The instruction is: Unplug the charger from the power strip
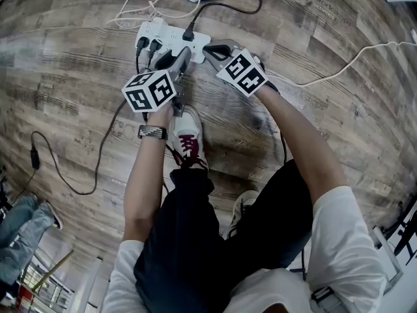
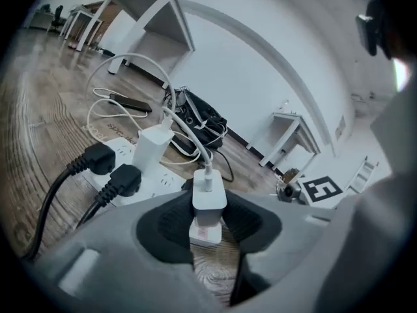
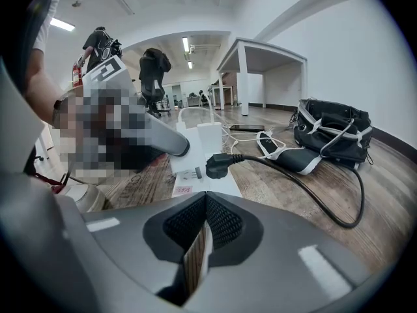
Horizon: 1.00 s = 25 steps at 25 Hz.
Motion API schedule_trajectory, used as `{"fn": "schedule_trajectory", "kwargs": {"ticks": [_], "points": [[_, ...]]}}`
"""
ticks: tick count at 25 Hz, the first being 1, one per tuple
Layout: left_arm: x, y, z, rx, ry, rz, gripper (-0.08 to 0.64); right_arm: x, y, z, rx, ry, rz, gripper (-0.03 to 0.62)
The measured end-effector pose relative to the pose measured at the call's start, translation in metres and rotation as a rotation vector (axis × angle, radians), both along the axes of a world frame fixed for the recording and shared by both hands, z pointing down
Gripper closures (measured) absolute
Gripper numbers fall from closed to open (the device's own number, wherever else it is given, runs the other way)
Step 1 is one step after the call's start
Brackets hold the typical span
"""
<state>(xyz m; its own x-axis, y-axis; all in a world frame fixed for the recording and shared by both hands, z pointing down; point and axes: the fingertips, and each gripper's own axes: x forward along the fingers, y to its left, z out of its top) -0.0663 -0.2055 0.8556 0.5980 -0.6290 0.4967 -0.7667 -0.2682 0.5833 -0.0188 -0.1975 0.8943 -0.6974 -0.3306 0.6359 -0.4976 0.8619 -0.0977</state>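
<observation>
One charger [image 2: 210, 199] tight between left gripper [image 2: 208, 225] fingers, hidden in head view; right gripper [image 3: 203, 232] fingers together.

Two black plugs [image 2: 107, 168] and a tall white adapter [image 2: 153, 150] stand on the power strip [image 1: 171, 39], close at the left of my left claw [image 2: 208, 208]. Loose cables [image 2: 104, 109] and a bag [image 2: 203, 119] lie beyond. At the right the floor [image 1: 326, 25] is open; one white cable [image 1: 339, 71] crosses it.
</observation>
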Motion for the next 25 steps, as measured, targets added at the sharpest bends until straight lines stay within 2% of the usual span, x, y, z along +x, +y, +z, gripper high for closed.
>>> {"fn": "schedule_trajectory", "kwargs": {"ticks": [3,6,8,13,16,19,21,25], "points": [[-0.004,0.001,0.009,-0.037,0.035,-0.020,0.420,0.000,0.000,0.000,-0.001,-0.002,0.000,0.591],[-0.007,0.000,0.012,-0.075,0.113,-0.052,0.419,0.000,0.000,0.000,-0.001,-0.002,0.000,0.591],[-0.010,-0.002,0.014,-0.083,0.114,-0.066,0.417,0.000,0.000,0.000,0.003,0.002,-0.004,0.591],[-0.017,-0.002,0.024,-0.081,-0.046,-0.050,0.318,-0.001,0.001,-0.001,0.020,0.017,-0.012,0.591],[-0.021,-0.003,0.026,-0.056,-0.165,-0.037,0.288,-0.001,0.001,0.000,0.022,0.020,-0.014,0.591],[-0.024,-0.002,0.027,-0.044,-0.271,-0.019,0.216,0.000,0.000,0.001,0.005,0.015,-0.002,0.590],[-0.024,0.003,0.028,-0.044,-0.317,0.008,0.167,0.000,-0.002,0.000,-0.016,0.000,0.023,0.589],[-0.027,0.015,0.025,-0.018,-0.368,0.038,0.158,0.005,-0.011,-0.008,-0.027,-0.066,0.095,0.591]]}}
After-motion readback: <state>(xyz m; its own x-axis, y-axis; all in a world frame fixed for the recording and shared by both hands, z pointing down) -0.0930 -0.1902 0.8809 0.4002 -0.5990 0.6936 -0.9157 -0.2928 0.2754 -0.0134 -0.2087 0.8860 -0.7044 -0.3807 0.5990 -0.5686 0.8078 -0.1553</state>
